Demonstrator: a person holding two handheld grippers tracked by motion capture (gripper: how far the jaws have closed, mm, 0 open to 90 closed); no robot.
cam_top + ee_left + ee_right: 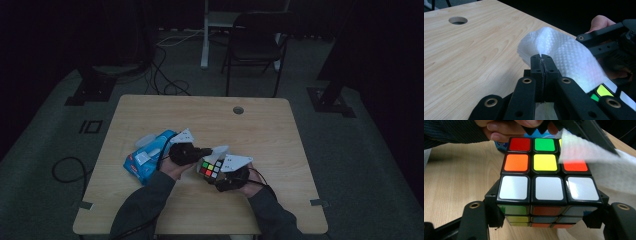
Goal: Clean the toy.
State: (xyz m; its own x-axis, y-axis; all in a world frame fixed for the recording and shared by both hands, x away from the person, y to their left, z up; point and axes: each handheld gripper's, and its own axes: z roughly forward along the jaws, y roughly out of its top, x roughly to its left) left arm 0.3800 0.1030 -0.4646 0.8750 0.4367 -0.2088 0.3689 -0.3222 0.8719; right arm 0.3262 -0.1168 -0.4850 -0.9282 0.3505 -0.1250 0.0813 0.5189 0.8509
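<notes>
White embossed tissue (564, 53), soft and dimpled, is pinched in the closed jaws of the left gripper (541, 61) and drapes over the Rubik's cube (544, 167) at the high view's centre; the right gripper (546, 217) clamps that glossy, hard-edged cube by its sides; thin paper could tear or slip free if dragged across sticker edges; a blue tissue pack (147, 156) lies at left on the wood-grain table (260, 125).
</notes>
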